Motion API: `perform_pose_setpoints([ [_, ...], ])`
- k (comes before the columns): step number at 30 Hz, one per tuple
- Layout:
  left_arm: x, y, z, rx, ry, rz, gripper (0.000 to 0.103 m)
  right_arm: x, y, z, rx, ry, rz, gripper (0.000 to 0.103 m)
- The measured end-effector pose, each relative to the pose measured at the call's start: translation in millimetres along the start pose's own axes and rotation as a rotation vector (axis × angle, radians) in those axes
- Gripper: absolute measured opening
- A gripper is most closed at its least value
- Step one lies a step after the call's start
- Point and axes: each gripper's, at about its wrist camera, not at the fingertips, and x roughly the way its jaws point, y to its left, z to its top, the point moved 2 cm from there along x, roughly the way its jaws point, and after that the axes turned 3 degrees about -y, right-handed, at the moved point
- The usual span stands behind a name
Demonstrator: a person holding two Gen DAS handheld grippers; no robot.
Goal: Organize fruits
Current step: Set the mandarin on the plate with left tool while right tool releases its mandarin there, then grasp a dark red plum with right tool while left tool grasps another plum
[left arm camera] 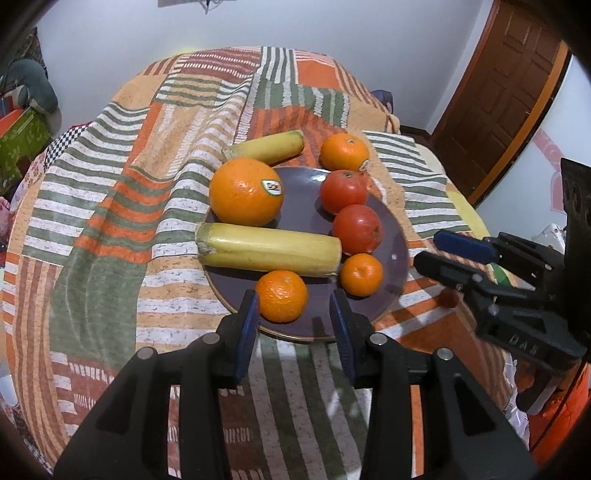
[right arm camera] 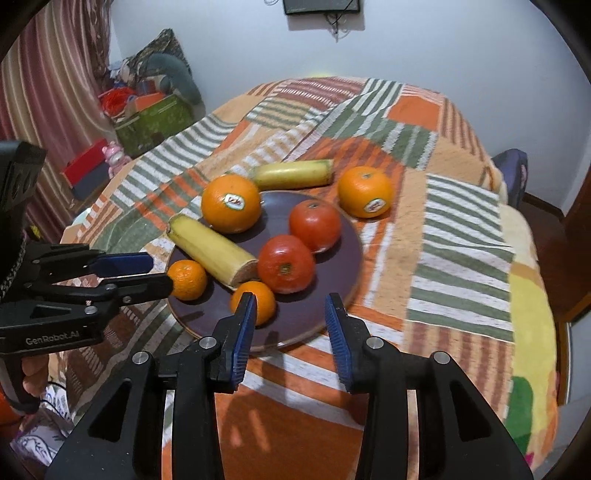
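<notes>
Hovering over the near rim of a dark purple plate (left arm camera: 393, 254), the left gripper (left arm camera: 295, 325) has its blue-padded fingers (left arm camera: 247, 325) wide apart with nothing between them. The right gripper (right arm camera: 291, 325) hangs beside it over the same rim, its fingers (right arm camera: 243, 328) equally spread and empty.

The plate sits on a bench draped in a patchwork cloth (left arm camera: 110, 206) of orange, green and white stripes. Nearest the grippers lie two small mandarins, one (left arm camera: 282, 295) toward the left gripper and one (left arm camera: 361, 274) a little to the right of it. Just behind them a peeled-looking yellow banana piece (left arm camera: 269, 249) lies across the plate, its cut end brownish and hanging over the left rim. Two glossy red tomatoes (left arm camera: 357, 229) (left arm camera: 343, 190) sit touching each other on the right half. A big orange (left arm camera: 245, 190) with a sticker rests at the plate's far left edge.

Beyond the plate, on the cloth itself, lie a second banana piece (left arm camera: 266, 147) and another stickered orange (left arm camera: 344, 151), apart from each other.

A white wall (left arm camera: 184, 26) rises behind.
</notes>
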Motion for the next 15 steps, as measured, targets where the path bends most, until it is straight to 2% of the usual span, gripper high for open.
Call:
perform_pose_setpoints([
  [7, -6, -22, -10, 0.035, 0.01, -0.024, 0.039, -26, -23, -8, 0.027, -0.026, -0.056, 0.035],
  [15, 7, -41, -27, 0.048, 0.067, -0.052, 0.039, -37, -50, -31, 0.085, 0.001, -0.093, 0.036],
])
